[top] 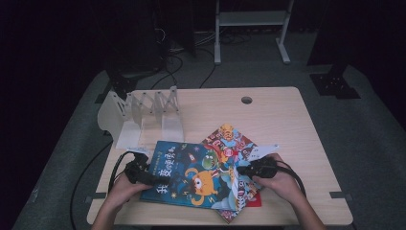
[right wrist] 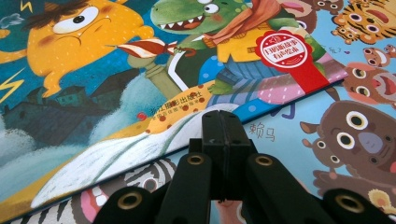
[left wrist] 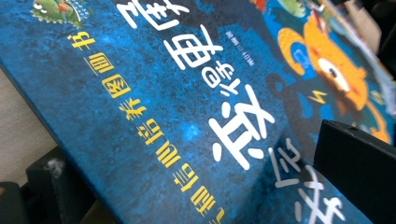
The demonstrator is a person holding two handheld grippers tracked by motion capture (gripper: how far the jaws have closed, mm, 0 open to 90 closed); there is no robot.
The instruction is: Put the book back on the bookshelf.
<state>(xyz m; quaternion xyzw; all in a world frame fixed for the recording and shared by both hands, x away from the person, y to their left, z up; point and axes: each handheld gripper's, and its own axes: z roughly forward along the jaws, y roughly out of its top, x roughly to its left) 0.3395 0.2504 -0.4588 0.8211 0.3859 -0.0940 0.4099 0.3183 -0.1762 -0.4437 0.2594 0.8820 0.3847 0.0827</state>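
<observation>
At the far left of the bench [top: 277, 103] stands a white folding rack [top: 143, 115] with zigzag dividers, well apart from the hands. In front of it, the left gripper [top: 139, 171] sits at the left edge of the blue picture book [top: 184, 175]; in the left gripper view one black jaw lies over the cover at the right and the other shows below the book's edge at the lower left, so the jaws are clamped on that edge of the book [left wrist: 154, 107]. The blue picture book lies near the front middle of the bench, on top of a colourful animal book [top: 230, 136] that pokes out beyond it to the right and rear. At the right, the right gripper [top: 249, 168] rests at the blue book's right edge, its jaws pressed together with nothing between them, tips touching the covers where the blue book [right wrist: 116, 93] overlaps the animal book [right wrist: 355, 116].
</observation>
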